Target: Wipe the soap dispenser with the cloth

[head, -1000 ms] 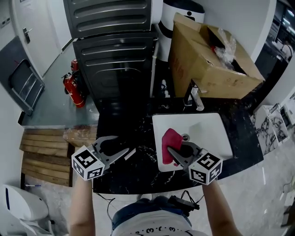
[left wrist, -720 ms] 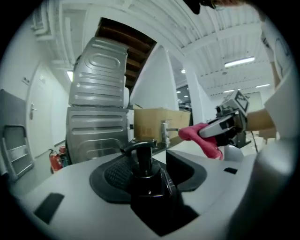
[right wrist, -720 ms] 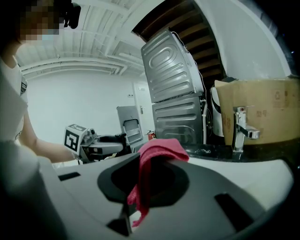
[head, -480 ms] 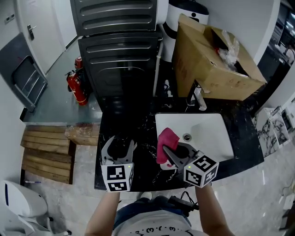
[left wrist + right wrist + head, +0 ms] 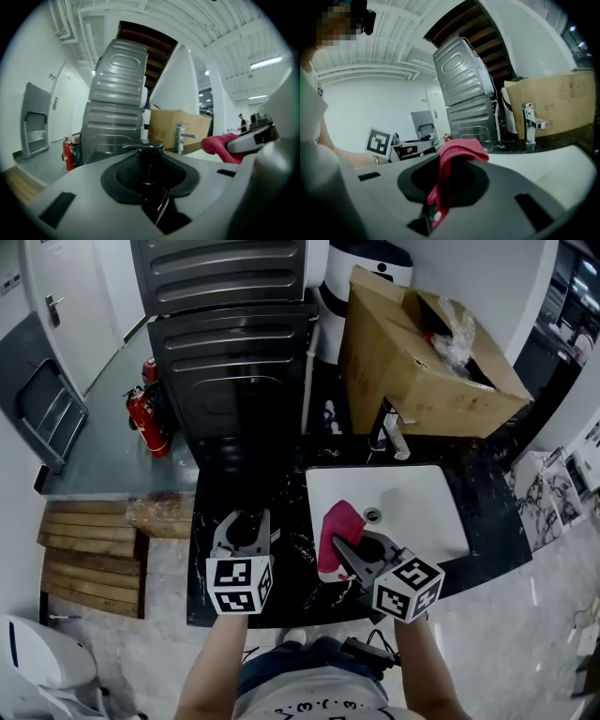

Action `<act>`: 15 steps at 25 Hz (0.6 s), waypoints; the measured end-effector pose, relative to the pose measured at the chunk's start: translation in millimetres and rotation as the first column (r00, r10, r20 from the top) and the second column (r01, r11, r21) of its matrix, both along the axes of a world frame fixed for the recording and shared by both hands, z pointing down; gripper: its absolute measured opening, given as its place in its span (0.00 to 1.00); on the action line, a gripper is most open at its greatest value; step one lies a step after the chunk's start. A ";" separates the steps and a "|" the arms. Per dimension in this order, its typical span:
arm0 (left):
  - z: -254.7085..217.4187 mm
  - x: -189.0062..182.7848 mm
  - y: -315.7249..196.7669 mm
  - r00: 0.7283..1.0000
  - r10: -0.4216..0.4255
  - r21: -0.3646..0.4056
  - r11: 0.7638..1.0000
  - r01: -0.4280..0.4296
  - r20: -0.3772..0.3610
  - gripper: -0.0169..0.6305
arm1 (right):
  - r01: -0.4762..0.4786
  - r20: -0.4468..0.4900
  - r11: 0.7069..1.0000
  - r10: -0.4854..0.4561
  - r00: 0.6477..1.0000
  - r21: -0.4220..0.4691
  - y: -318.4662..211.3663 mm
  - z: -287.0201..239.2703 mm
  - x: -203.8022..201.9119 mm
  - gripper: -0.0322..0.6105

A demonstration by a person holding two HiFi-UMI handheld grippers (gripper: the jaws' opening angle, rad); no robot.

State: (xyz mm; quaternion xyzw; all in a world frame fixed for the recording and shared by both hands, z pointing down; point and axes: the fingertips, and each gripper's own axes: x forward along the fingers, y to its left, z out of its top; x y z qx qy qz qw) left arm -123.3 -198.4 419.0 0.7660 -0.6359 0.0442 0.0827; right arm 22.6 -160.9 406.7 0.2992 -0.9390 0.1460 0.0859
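My left gripper (image 5: 246, 518) hovers over the black counter and points away from me. A black soap dispenser (image 5: 246, 532) stands between its jaws. In the left gripper view the dispenser (image 5: 147, 173) fills the gap, its pump head at the tips. These jaws have just been closing, and they now press on the dispenser. My right gripper (image 5: 345, 545) is shut on a pink cloth (image 5: 336, 526) at the sink's left rim. In the right gripper view the cloth (image 5: 464, 146) bunches over the jaw tips. The two grippers stand side by side, apart.
A white sink (image 5: 422, 502) with a chrome faucet (image 5: 389, 432) lies right of the black counter (image 5: 291, 592). Behind the faucet sits an open cardboard box (image 5: 422, 352). A grey machine (image 5: 234, 334) stands behind the counter. A fire extinguisher (image 5: 141, 418) and wooden pallets (image 5: 89, 559) are at the left.
My left gripper has swung from pointing right to pointing away from me. Its jaws spread, then narrowed on the black dispenser. The right gripper has shifted slightly left with the cloth.
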 end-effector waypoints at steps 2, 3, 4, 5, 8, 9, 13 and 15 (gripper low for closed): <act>-0.5 16.0 -1.5 0.985 0.175 0.015 0.985 -0.174 -0.011 0.18 | -0.002 0.001 1.000 0.002 1.000 -0.004 0.3 0.8 0.9 0.13; -1.0 24.6 -0.6 0.964 0.267 0.024 0.964 -0.266 -0.011 0.18 | -0.002 0.002 1.000 0.002 1.000 -0.006 0.6 0.9 0.5 0.13; -1.5 33.1 1.4 0.934 0.358 0.036 0.933 -0.357 -0.008 0.18 | -0.001 0.003 1.000 0.001 1.000 -0.007 0.8 1.0 -0.1 0.13; -2.0 40.9 4.3 0.896 0.444 0.049 0.895 -0.444 -0.005 0.18 | -0.001 0.005 1.000 0.001 1.000 -0.009 0.9 1.2 -0.8 0.13; -2.8 55.6 15.4 0.767 0.642 0.071 0.765 -0.640 -0.005 0.18 | 0.004 0.011 1.000 -0.004 1.000 -0.015 0.0 2.1 -4.6 0.13; -2.8 57.1 17.5 0.742 0.671 0.064 0.740 -0.669 -0.001 0.18 | 0.006 0.012 1.000 -0.006 1.000 -0.016 -0.5 2.5 -6.4 0.13; -1.7 51.6 15.4 0.811 0.583 0.026 0.811 -0.584 0.050 0.27 | 0.012 0.020 1.000 -0.012 1.000 -0.023 -0.6 4.0 -12.3 0.13; -1.1 48.4 14.9 0.859 0.510 0.032 0.859 -0.512 0.050 0.31 | 0.015 0.024 1.000 -0.014 1.000 -0.025 -0.7 4.7 -14.7 0.13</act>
